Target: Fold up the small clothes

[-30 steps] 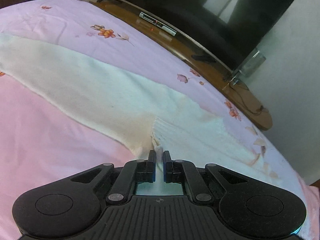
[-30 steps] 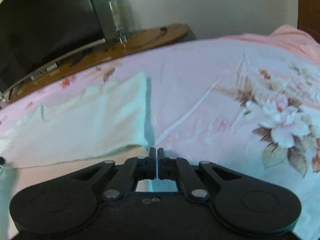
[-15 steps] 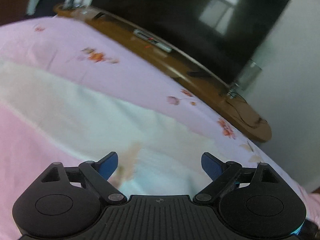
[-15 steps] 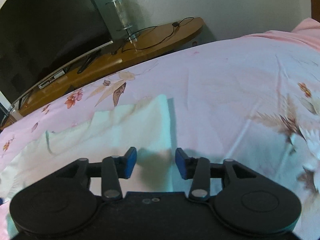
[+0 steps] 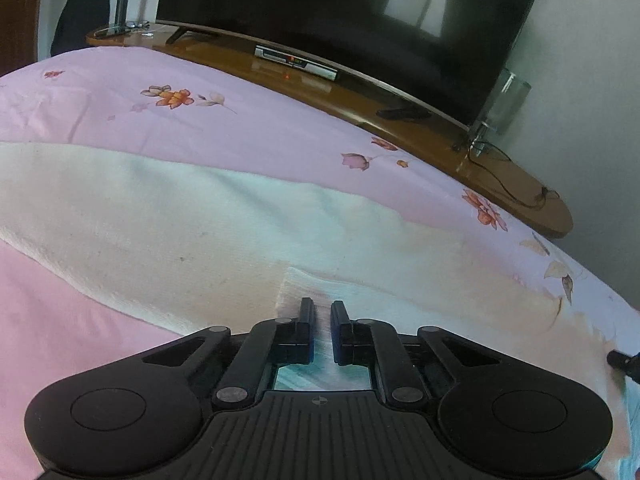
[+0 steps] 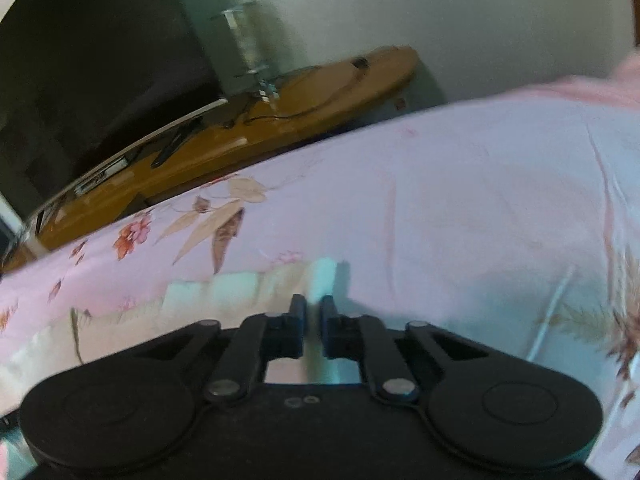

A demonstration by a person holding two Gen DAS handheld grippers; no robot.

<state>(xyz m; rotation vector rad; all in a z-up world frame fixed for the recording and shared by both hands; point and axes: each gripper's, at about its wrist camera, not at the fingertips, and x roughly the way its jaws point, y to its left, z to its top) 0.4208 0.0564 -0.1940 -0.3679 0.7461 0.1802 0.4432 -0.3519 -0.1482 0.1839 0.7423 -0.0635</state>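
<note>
Left wrist view. The cream garment (image 5: 168, 216) lay flat on the bed (image 5: 248, 128), crossing the frame from the left edge to the lower right. It looked like a soft knit: light, limp, no stiffness of its own. We judged it would sag and drag wherever it was unsupported, so hems and corners were the places to take hold. A ribbed edge (image 5: 296, 280) sat just ahead of the left gripper (image 5: 322, 312). Its jaws stood nearly together, a thin strip of pale cloth showing in the gap; we read this as a pinch on that edge.

Against the frame half a second earlier, the jaws had gone from widely spread to nearly closed. A second earlier they had been pressed on a fold at about the same spot, so this was a re-grip. The television (image 5: 340, 12) and wooden stand (image 5: 360, 96) filled the upper frame.

Right wrist view. The picture was motion-blurred. Only a narrow band of the garment showed, from lower left to centre, with its corner (image 6: 325, 276) directly ahead of the right gripper (image 6: 313, 308). The jaws stood nearly together with pale cloth between them; we took this as a pinch on the corner. Half a second earlier they had been apart above that same corner.
</note>
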